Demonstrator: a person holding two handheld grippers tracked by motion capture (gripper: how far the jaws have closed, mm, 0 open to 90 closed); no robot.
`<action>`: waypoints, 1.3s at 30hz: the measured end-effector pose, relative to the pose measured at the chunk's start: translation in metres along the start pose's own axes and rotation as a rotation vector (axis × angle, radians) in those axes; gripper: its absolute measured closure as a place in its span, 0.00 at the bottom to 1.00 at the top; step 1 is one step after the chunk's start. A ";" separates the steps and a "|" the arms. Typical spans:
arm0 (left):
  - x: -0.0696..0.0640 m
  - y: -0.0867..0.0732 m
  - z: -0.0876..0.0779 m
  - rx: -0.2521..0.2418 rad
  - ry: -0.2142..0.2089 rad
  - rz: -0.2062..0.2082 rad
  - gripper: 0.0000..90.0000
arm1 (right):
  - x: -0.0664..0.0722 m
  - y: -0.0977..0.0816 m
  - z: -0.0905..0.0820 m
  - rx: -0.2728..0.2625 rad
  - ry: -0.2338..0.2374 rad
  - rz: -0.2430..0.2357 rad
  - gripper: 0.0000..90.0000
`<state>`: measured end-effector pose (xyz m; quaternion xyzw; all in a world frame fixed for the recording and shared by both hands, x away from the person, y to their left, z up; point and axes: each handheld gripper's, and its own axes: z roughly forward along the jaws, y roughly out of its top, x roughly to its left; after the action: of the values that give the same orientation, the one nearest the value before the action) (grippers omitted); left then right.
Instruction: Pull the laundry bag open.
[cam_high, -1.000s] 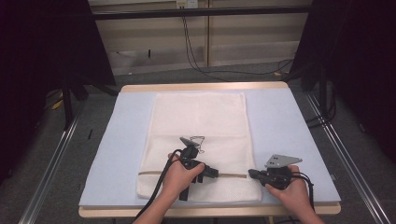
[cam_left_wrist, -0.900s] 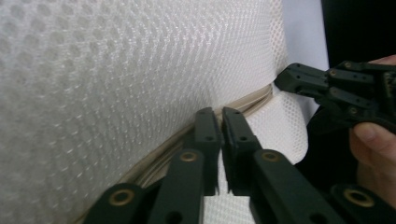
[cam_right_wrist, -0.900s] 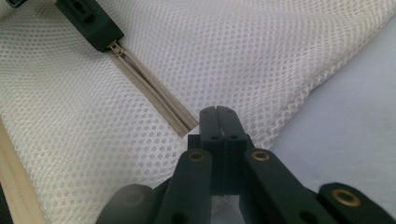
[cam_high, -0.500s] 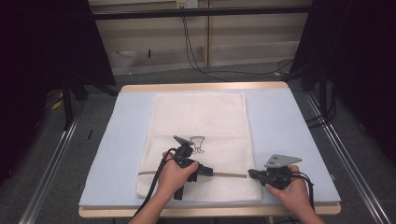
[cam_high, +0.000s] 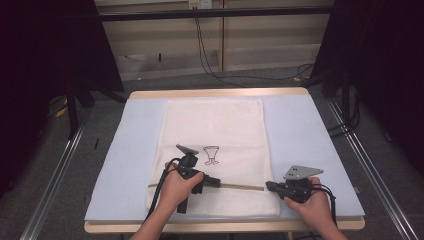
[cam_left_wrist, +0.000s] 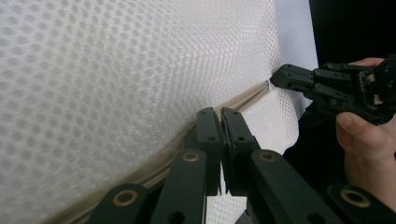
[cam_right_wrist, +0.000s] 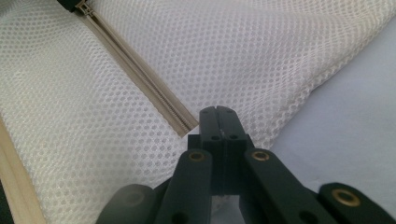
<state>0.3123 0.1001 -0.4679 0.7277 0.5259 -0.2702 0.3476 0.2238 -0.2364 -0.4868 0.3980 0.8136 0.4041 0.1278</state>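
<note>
A white mesh bag (cam_high: 215, 130) lies flat on the blue mat (cam_high: 310, 130), with a beige zipper (cam_high: 240, 187) running across it near the front edge. My left gripper (cam_high: 218, 183) points right along the zipper. Its jaws are shut (cam_left_wrist: 221, 122) on the zipper pull (cam_right_wrist: 84, 7). My right gripper (cam_high: 268, 186) points left at the bag's right edge. It is shut (cam_right_wrist: 217, 114) on the mesh at the zipper's end. In the left gripper view, the right gripper (cam_left_wrist: 275, 78) pinches that end. The stretch of zipper (cam_right_wrist: 140, 74) between the two grippers looks closed.
A small dark print (cam_high: 212, 154) marks the bag just beyond the left hand. The wooden table edge (cam_high: 225, 226) runs close to both hands. Black stands and cables sit on the floor around the table, with bare mat on either side of the bag.
My left hand has slid to the left along the zipper, away from the right gripper. The right hand has kept still at the bag's right edge.
</note>
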 end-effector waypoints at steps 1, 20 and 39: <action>0.000 0.000 -0.001 -0.003 -0.005 -0.017 0.97 | 0.000 0.000 0.000 0.000 0.001 0.000 1.00; 0.002 -0.003 -0.010 0.001 -0.009 0.017 0.97 | 0.000 -0.001 0.000 -0.004 0.003 0.005 1.00; 0.035 -0.016 -0.061 -0.060 0.021 -0.027 0.97 | 0.000 0.000 0.000 0.000 -0.001 0.004 1.00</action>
<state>0.3096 0.1719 -0.4602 0.7125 0.5474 -0.2513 0.3600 0.2237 -0.2362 -0.4867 0.3997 0.8129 0.4040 0.1273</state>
